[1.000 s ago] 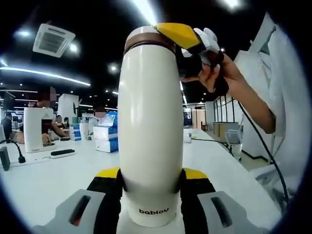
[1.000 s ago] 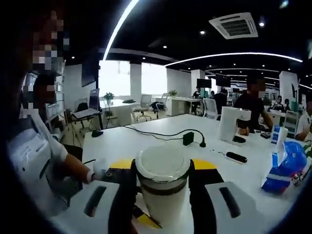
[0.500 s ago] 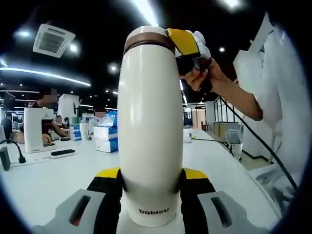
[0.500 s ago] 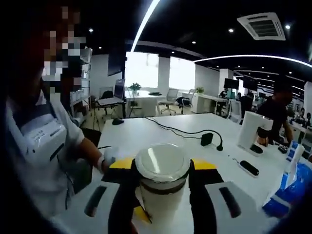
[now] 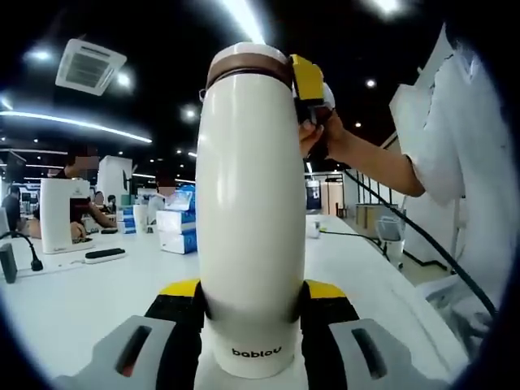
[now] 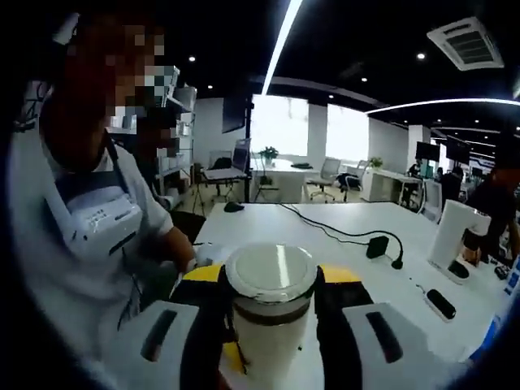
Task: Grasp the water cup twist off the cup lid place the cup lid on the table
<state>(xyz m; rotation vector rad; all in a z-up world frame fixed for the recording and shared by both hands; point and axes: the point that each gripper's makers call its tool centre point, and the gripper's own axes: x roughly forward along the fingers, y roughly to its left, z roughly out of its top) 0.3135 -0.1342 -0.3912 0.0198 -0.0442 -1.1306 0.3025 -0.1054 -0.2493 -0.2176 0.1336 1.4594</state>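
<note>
White and glossy, the tabletop (image 5: 73, 301) runs back into an open office under long ceiling light strips.

Since a second ago your right gripper (image 5: 307, 77) has rolled around the top of the water cup (image 5: 252, 219): in the left gripper view its yellow finger, which lay broad across the rim, now shows narrow and edge-on beside the brown band, and your hand (image 5: 321, 138) has swung in closer to the cup. In the right gripper view the whole room has slid sideways, so the white kettle-like appliance (image 6: 455, 240) sits further right, while the cup lid (image 6: 270, 272) stays centred between the fingers.

Your left gripper (image 5: 252, 321) has its black-and-yellow fingers clamped on the lower body of the cup, which stands upright, a smooth cream cylinder tapering gently toward the top, with small dark lettering near its base.

Your right gripper (image 6: 270, 305) has its fingers shut on the lid, a round, flat-topped cap with a pale, slightly shiny face and a dark ring beneath it.

A black cable (image 6: 341, 231) snakes across the tabletop behind.
</note>
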